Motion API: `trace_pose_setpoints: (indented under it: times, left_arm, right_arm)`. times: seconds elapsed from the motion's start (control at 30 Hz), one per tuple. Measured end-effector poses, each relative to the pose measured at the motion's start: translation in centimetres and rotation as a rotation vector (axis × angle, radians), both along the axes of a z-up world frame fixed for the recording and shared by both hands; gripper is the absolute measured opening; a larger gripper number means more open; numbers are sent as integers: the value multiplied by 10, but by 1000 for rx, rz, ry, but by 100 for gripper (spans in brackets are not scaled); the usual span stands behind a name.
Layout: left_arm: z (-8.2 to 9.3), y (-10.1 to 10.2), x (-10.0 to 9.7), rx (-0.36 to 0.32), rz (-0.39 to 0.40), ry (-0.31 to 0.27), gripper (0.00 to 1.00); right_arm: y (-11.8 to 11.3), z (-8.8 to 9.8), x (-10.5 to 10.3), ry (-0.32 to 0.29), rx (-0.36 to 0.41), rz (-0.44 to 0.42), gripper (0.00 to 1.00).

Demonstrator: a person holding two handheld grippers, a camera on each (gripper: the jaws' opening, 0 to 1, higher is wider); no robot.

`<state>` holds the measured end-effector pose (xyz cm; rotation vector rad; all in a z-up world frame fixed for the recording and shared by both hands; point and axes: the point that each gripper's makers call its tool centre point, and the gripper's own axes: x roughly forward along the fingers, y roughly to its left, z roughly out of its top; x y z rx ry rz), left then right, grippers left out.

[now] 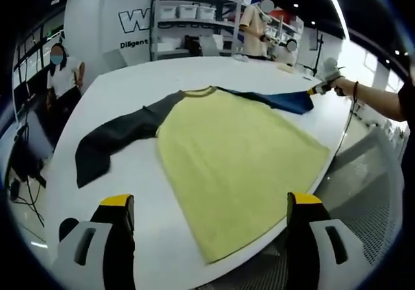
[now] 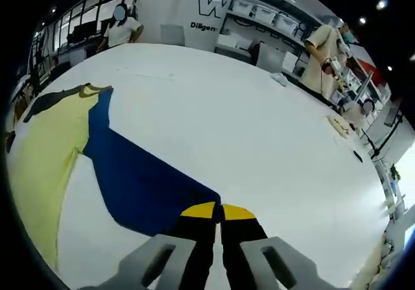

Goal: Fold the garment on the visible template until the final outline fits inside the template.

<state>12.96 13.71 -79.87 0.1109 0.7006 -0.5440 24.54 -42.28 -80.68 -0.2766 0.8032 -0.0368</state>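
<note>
Left hand-held gripper (image 1: 209,222): jaws spread wide, holding nothing, poised just off the near hem of the pale yellow long-sleeved shirt with dark sleeves (image 1: 240,154).

Shirt lies flat and fully spread on the white desk (image 1: 130,85). Body unfolded. Dark grey sleeve (image 1: 117,141) stretched out to one side, blue sleeve (image 2: 139,176) to the other.

Right hand-held gripper (image 2: 218,211): yellow-tipped jaws pinched together on the cuff end of the blue sleeve; it appears in the left gripper view at the far desk edge, the sleeve drawn out toward it.

No template outline can be made out on the desk.

Judgement: folding barely begun. Likely first sleeve fold is in hand; both sleeves and body folds remain.

Far: people standing, metal shelving with white bins (image 1: 188,10).
</note>
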Motion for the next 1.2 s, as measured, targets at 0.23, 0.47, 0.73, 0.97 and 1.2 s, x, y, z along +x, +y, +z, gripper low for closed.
trace_pose_setpoints:
  times: [0.23, 0.47, 0.73, 0.97, 1.2]
  left_arm:
    - [-1, 1, 0, 4, 2, 1, 95]
    - [-3, -1, -1, 5, -3, 10, 95]
    - [-4, -1, -1, 7, -2, 11, 95]
    - [-5, -2, 0, 10, -9, 12, 96]
    - [-6, -1, -1, 16, -12, 16, 96]
  right_arm:
    - [-9, 12, 8, -39, 5, -34, 0]
    - [-13, 40, 19, -80, -12, -20, 0]
    - [-37, 56, 21, -102, 0, -80, 0]
    - [-41, 59, 26, -78, -4, -63, 0]
    - [-47, 55, 36, -44, -20, -51, 0]
